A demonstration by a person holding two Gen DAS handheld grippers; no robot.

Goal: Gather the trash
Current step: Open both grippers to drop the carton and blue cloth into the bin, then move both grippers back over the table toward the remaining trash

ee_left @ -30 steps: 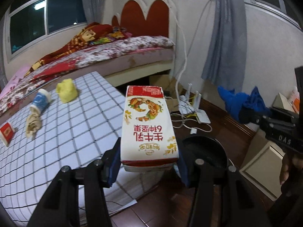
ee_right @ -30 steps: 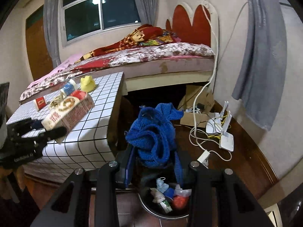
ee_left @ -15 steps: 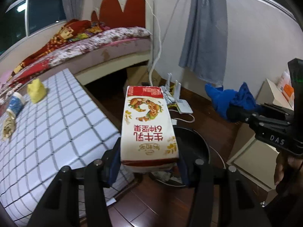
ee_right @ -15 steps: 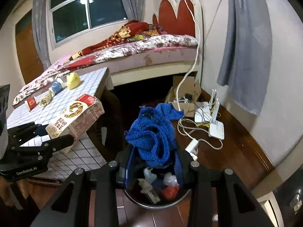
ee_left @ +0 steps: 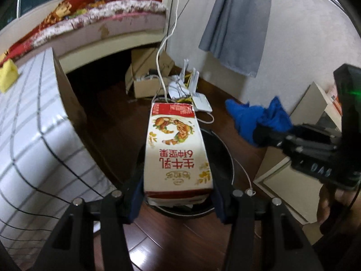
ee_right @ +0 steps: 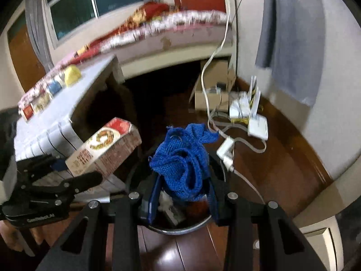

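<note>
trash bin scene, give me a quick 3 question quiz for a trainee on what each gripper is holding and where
1. True or false: the left gripper is shut on the milk carton.
2. What does the right gripper hold? A) a yellow sponge B) a blue knitted cloth C) a white router
3. Fill in: both held items hang above the black ____ on the wooden floor.

Key:
1. True; the carton sits clamped between the blue pads.
2. B; the blue knitted cloth is bunched between its fingers.
3. Trash bin, which already has litter inside.
</note>
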